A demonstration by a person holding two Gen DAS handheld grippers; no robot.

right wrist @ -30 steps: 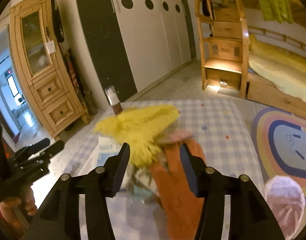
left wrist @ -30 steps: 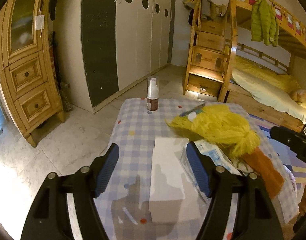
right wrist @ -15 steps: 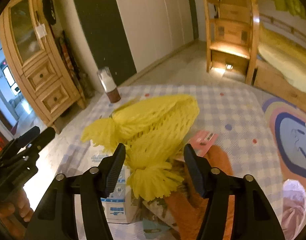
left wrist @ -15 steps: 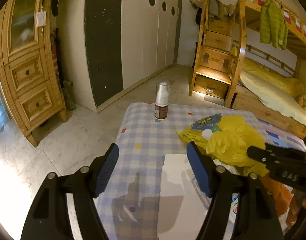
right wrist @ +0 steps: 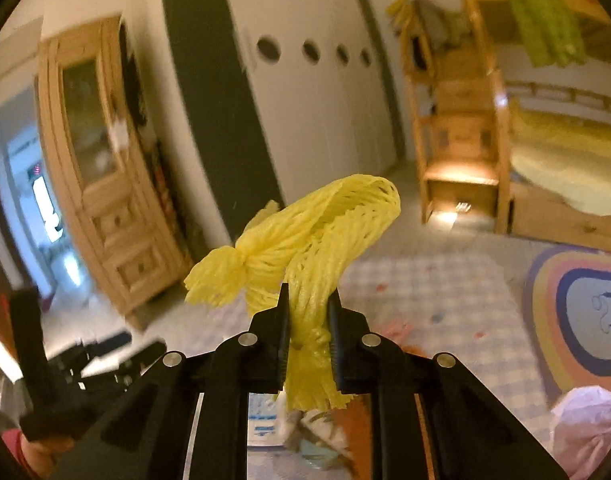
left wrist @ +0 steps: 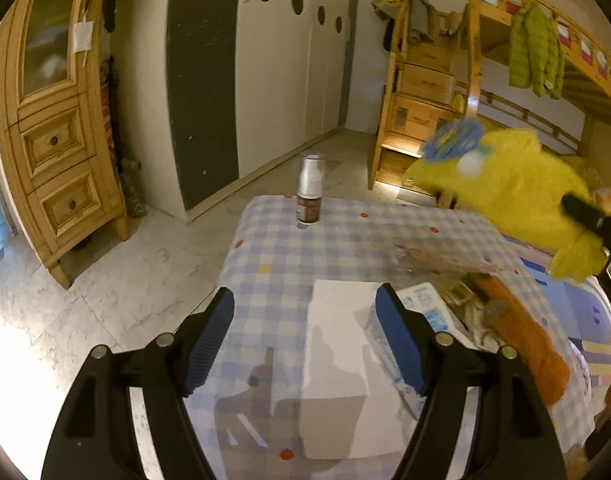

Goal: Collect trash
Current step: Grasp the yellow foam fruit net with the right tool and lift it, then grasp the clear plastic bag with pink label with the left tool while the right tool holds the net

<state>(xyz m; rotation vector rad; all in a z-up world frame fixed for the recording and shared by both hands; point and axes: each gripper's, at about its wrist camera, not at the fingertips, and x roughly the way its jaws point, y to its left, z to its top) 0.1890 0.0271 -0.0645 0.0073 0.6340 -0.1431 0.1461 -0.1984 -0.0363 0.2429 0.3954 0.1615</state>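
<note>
Right gripper point(right wrist: 307, 320): it is closed tight on the yellow net point(right wrist: 321, 240), which is held up in the air above the table point(right wrist: 433, 280).
Left gripper point(left wrist: 305, 344): it is wide open and nothing is held; it hangs over the white box point(left wrist: 337, 360).
Left view only: a small bottle point(left wrist: 310, 190) is seen standing near the far edge of the table point(left wrist: 281, 256). A blue tag point(left wrist: 451, 142) is seen on the yellow net point(left wrist: 517, 184). An orange cloth point(left wrist: 521, 344) and a clear wrapper point(left wrist: 433, 260) lie to the right of the box.
Right view only: a pink bag point(right wrist: 585, 428) is seen low on the right. What is in it cannot be told.
Edges: the white box is close to the near edge of the table.
Open room: bare checked cloth is seen between the bottle and the box.
</note>
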